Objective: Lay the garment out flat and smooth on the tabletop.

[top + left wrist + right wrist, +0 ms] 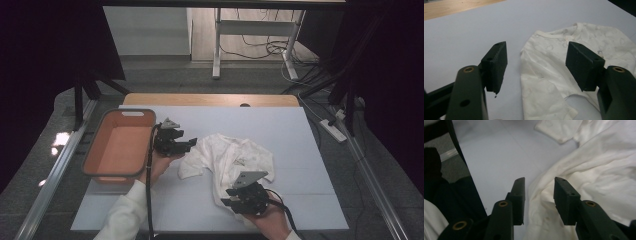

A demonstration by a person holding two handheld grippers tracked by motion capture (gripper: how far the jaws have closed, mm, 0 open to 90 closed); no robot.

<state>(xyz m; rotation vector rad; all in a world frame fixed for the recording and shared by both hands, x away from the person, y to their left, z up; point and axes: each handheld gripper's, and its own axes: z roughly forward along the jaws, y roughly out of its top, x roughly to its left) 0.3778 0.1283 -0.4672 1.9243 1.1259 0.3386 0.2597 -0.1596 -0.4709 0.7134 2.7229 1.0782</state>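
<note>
Shirt (231,159) white, crumpled, faintly patterned

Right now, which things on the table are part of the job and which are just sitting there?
In the job:
white shirt, crumpled on the table
left gripper, open at its sleeve
right gripper, open over its hem

Just there:
orange bin
power strip on the floor

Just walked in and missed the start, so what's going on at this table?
A person works a white shirt lying crumpled on the white table cover, a gripper in each hand. The left gripper sits open at the shirt's left edge, by a sleeve. The right gripper is open with a fold of the near edge between its jaws, not yet clamped. An empty orange bin waits at the left.
</note>
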